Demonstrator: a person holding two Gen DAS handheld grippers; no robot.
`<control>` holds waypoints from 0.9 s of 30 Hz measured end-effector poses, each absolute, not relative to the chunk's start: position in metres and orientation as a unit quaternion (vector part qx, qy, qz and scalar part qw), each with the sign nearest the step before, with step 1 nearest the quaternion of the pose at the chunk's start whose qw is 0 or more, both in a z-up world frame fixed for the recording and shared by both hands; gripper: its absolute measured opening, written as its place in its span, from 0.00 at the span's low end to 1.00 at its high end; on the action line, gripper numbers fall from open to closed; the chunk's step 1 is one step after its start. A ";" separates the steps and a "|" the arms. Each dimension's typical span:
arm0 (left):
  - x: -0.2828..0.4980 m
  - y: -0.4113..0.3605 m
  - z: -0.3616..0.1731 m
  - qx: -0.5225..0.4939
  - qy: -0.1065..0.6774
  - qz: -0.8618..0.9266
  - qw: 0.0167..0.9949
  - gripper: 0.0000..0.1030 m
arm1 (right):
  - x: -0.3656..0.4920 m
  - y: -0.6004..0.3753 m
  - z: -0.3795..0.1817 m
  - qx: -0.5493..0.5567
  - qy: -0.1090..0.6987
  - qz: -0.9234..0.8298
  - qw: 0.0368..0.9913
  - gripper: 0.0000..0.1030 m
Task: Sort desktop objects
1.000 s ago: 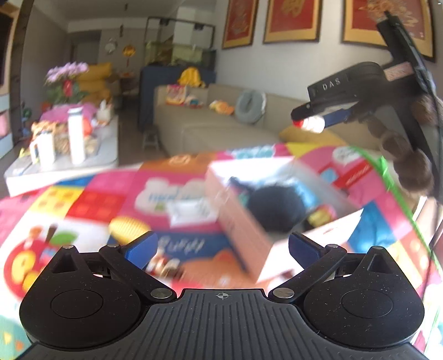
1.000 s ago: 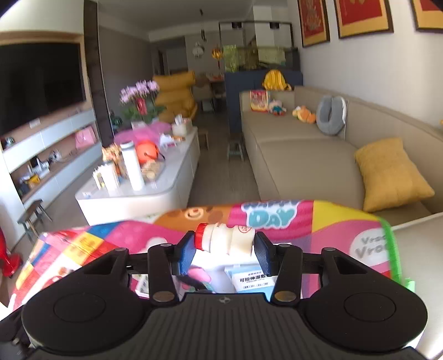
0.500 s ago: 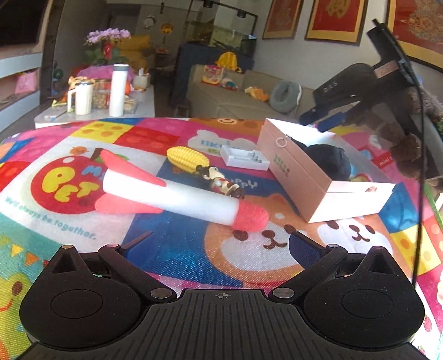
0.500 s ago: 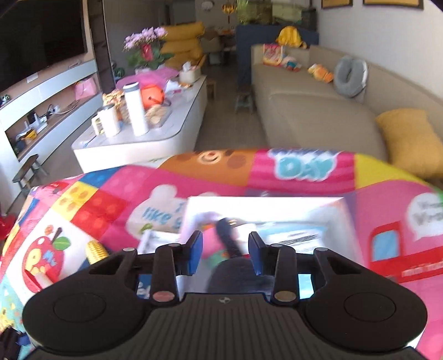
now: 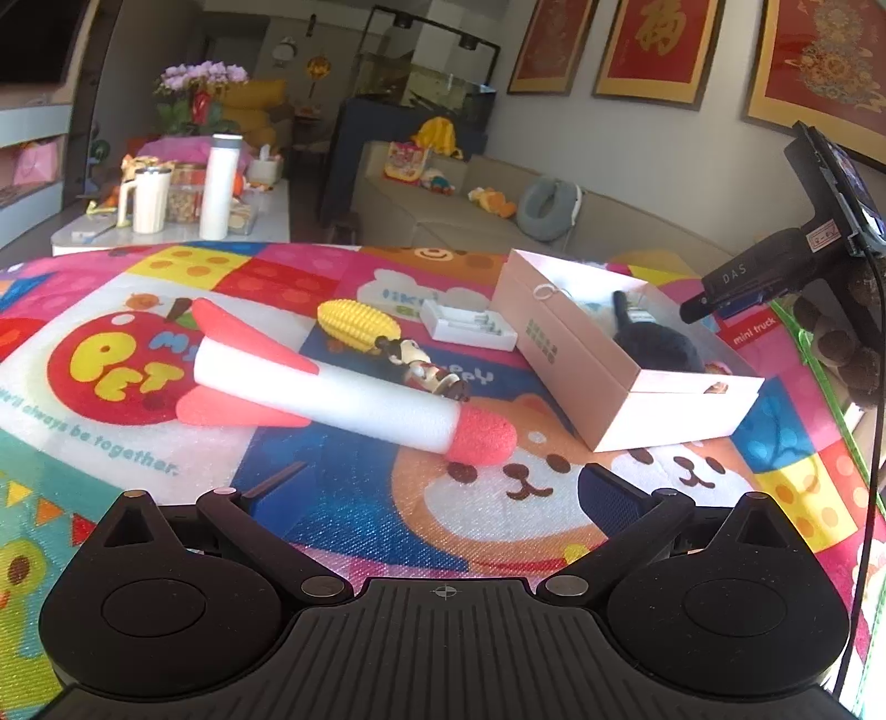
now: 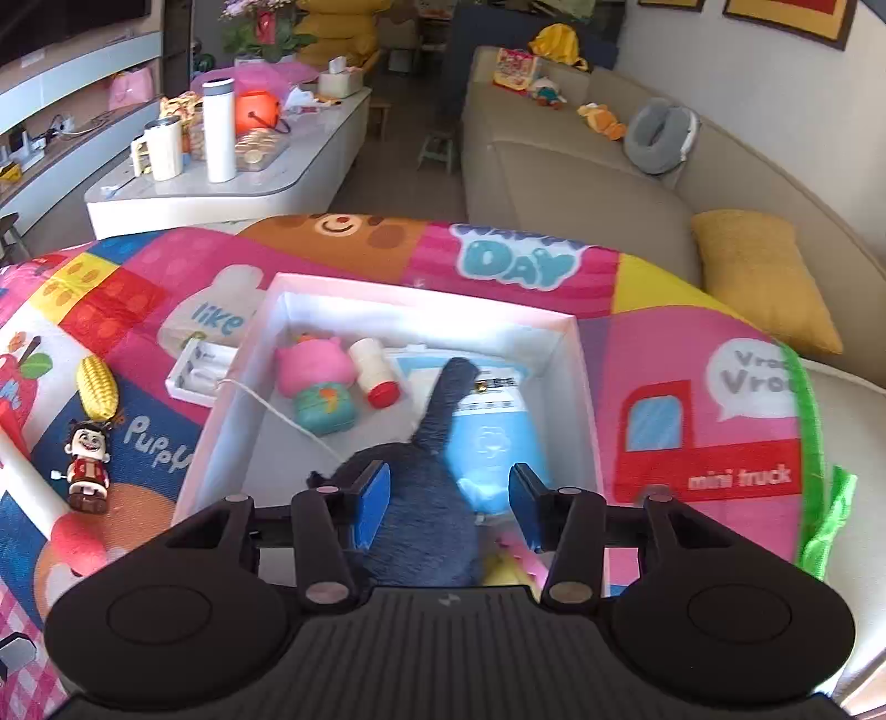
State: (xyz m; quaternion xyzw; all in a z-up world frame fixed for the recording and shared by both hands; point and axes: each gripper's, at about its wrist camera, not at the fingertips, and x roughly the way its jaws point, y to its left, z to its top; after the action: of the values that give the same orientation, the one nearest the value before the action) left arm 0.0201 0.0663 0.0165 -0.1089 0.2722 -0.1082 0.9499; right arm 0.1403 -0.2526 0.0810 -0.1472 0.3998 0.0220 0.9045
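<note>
R gripper (image 6: 448, 509) open, empty, over box (image 6: 581, 399).

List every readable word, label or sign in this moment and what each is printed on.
"PET", "We'll always be together." and "mini truck": play mat.
"DAY", "like", "Puppy", "Vroo Vroo", cut off: play mat, right wrist view.
"DAS": right claw body.
Print on the pink box, blue packet and wall scrolls: too small or blurred.

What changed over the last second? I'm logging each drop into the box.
The right gripper let go of the small bottle, now lying in the box, and stands open above it. The left gripper stayed open; the foam rocket remains on the mat.
</note>
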 end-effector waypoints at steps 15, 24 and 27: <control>0.017 0.068 0.016 -0.112 0.267 -0.099 0.952 1.00 | 0.123 -0.148 0.073 -0.177 0.309 0.145 0.923 0.42; 0.017 0.073 0.015 -0.130 0.263 -0.110 0.950 1.00 | 0.115 -0.103 0.022 -0.354 0.248 0.098 0.896 0.34; 0.017 0.074 0.015 -0.137 0.263 -0.112 0.948 1.00 | 0.117 -0.114 0.027 -0.350 0.243 0.087 0.900 0.26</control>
State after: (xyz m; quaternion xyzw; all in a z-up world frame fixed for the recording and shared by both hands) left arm 0.0174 0.0744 0.0147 -0.1372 0.2633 -0.1122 0.9483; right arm 0.1174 -0.1140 0.0271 -0.3503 0.2433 0.0873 0.9003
